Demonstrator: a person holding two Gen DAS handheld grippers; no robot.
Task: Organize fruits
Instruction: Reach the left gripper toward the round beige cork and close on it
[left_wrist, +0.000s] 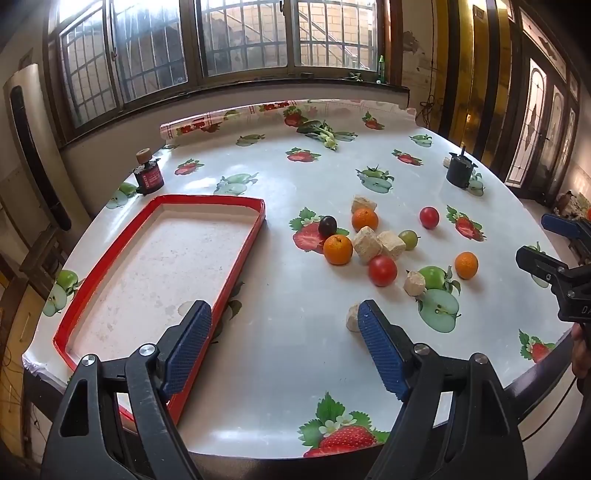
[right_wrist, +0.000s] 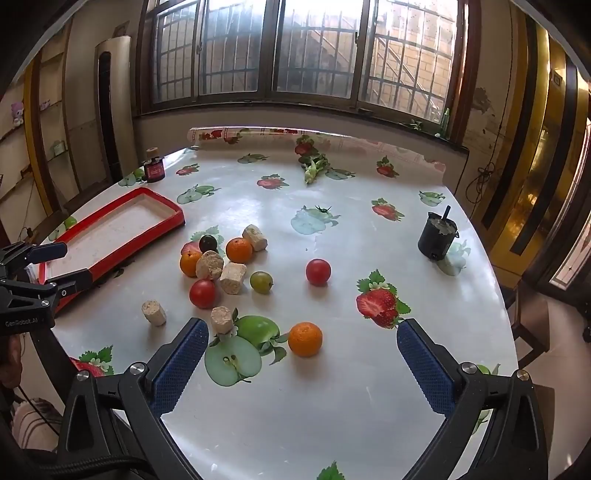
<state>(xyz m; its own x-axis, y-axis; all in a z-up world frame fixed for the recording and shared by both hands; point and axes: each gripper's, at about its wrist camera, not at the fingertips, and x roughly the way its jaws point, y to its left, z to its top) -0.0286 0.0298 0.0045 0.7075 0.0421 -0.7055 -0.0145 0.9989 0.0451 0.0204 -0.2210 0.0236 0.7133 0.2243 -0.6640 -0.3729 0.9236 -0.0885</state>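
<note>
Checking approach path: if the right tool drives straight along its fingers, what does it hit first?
Probably the lone orange, which sits between the open fingers' line on the table, nearest ahead. The right tool holds nothing. Depth is hard to judge through the fisheye; it may meet bare tablecloth first.

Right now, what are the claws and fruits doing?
Left claw and right claw open, empty. Fruits loose on table; red tray empty. Cork chunks among them.

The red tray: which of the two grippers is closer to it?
Left. The left gripper hangs open right over the near end of the red tray, one finger above its rim. The right gripper is open too, off to the side over the lone orange.
</note>
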